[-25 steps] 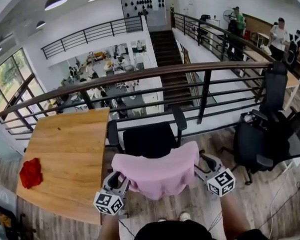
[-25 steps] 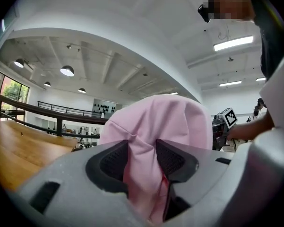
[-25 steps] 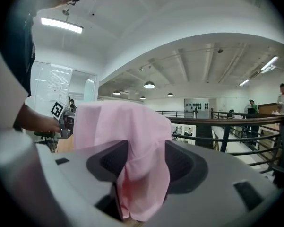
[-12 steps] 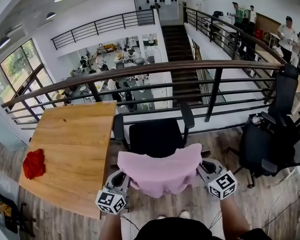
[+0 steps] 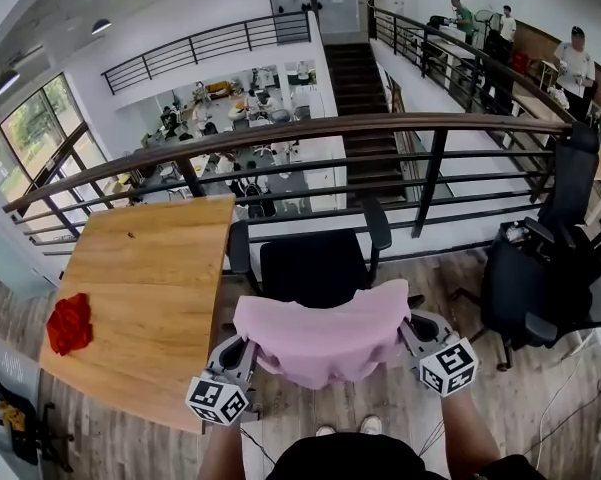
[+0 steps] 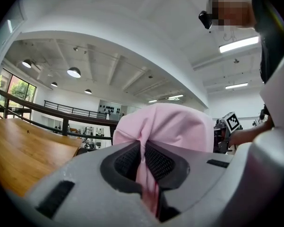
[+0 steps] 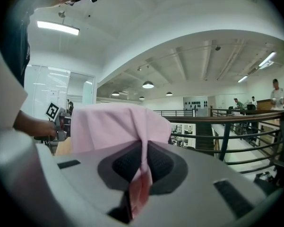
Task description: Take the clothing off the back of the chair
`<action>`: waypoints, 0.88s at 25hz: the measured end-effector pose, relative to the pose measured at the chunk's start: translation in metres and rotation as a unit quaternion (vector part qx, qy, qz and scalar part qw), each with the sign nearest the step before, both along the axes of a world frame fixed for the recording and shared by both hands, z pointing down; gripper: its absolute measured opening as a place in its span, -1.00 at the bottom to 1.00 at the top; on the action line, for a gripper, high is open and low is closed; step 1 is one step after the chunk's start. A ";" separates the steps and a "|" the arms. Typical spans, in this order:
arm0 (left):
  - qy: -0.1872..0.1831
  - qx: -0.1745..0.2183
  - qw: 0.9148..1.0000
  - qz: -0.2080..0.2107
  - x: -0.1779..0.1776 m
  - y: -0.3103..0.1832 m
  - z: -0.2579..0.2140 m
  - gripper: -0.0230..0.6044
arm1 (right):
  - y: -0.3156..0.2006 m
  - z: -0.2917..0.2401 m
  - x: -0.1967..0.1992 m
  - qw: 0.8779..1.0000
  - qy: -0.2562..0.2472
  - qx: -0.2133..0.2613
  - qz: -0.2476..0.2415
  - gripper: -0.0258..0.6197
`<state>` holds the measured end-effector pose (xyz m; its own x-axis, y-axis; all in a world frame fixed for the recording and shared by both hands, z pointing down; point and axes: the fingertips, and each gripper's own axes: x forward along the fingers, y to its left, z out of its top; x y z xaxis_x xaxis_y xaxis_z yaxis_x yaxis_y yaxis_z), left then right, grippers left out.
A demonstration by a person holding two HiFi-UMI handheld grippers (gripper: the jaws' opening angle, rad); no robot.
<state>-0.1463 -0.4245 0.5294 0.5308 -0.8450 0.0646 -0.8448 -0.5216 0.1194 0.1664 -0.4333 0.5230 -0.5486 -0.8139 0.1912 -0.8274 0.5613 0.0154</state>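
Observation:
A pale pink garment (image 5: pixel 320 333) hangs over the back of a black office chair (image 5: pixel 310 266) just in front of me. My left gripper (image 5: pixel 242 350) is at the garment's left edge; its jaws are closing and a fold of pink cloth (image 6: pixel 165 126) is pinched between the pads. My right gripper (image 5: pixel 412 330) is shut on the right edge. In the left gripper view the left gripper (image 6: pixel 144 157) has cloth running down between its pads. In the right gripper view the right gripper (image 7: pixel 142 162) nips a fold of the garment (image 7: pixel 113 124). The chair's backrest is hidden under the cloth.
A wooden table (image 5: pixel 150 288) stands to the left with a red cloth (image 5: pixel 70 323) on it. A dark railing (image 5: pixel 280 133) runs behind the chair above a lower floor. Another black office chair (image 5: pixel 545 268) stands at the right. Several people stand far back at the right.
Both grippers have shut on the garment's two side edges. The pink cloth now sits stretched a little wider between them.

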 end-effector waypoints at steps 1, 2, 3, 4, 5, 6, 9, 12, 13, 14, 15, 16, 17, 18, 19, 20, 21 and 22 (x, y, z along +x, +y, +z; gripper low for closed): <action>-0.003 -0.001 1.000 0.000 0.000 0.000 0.000 -0.82 | 0.000 -0.001 0.001 1.000 0.000 0.000 0.004 -0.84; -0.005 -0.003 1.000 0.001 0.000 0.001 -0.001 -0.82 | 0.000 -0.002 0.002 1.000 0.001 0.001 0.007 -0.84; -0.006 -0.003 1.000 0.001 0.000 0.001 -0.002 -0.82 | 0.000 -0.004 0.004 1.000 0.002 0.003 0.009 -0.84; -0.006 -0.002 1.000 0.001 0.000 0.002 -0.004 -0.82 | 0.001 -0.007 0.005 1.000 0.002 0.005 0.012 -0.84; -0.006 0.000 1.000 0.001 0.000 0.002 -0.006 -0.82 | 0.001 -0.010 0.007 1.000 0.002 0.008 0.015 -0.84; -0.005 0.003 1.000 0.001 0.000 0.003 -0.010 -0.82 | 0.002 -0.013 0.009 1.000 0.001 0.011 0.017 -0.84; -0.002 0.016 1.000 0.000 -0.002 0.006 -0.023 -0.83 | 0.005 -0.025 0.015 0.999 -0.005 0.022 0.027 -0.84; 0.000 0.030 1.000 0.001 -0.004 0.006 -0.035 -0.83 | 0.007 -0.034 0.022 0.999 -0.008 0.033 0.040 -0.84; 0.000 0.034 0.999 0.001 -0.005 0.006 -0.038 -0.83 | 0.008 -0.037 0.024 0.998 -0.008 0.037 0.043 -0.84; 0.000 0.038 0.999 0.001 -0.007 0.006 -0.041 -0.83 | 0.010 -0.041 0.024 0.998 -0.008 0.041 0.046 -0.84; -0.001 0.042 0.999 0.001 -0.008 0.007 -0.045 -0.83 | 0.012 -0.045 0.024 0.998 -0.007 0.046 0.048 -0.84; -0.001 0.046 0.999 0.001 -0.009 0.009 -0.049 -0.83 | 0.014 -0.050 0.025 0.997 -0.007 0.051 0.051 -0.84; -0.001 0.051 0.999 0.000 -0.010 0.010 -0.052 -0.83 | 0.016 -0.054 0.025 0.997 -0.006 0.057 0.053 -0.84; -0.001 0.055 0.998 0.000 -0.010 0.011 -0.056 -0.83 | 0.018 -0.059 0.026 0.997 -0.006 0.063 0.054 -0.84; -0.001 0.059 0.998 0.000 -0.010 0.012 -0.059 -0.83 | 0.019 -0.063 0.027 0.996 -0.007 0.068 0.056 -0.83; -0.001 0.063 0.998 0.000 -0.010 0.012 -0.063 -0.83 | 0.020 -0.067 0.027 0.996 -0.006 0.073 0.057 -0.84; -0.001 0.068 0.998 0.000 -0.011 0.013 -0.066 -0.83 | 0.022 -0.072 0.026 0.995 -0.006 0.077 0.058 -0.84; -0.001 0.072 0.997 0.000 -0.013 0.013 -0.070 -0.83 | 0.023 -0.076 0.024 0.995 -0.005 0.082 0.058 -0.84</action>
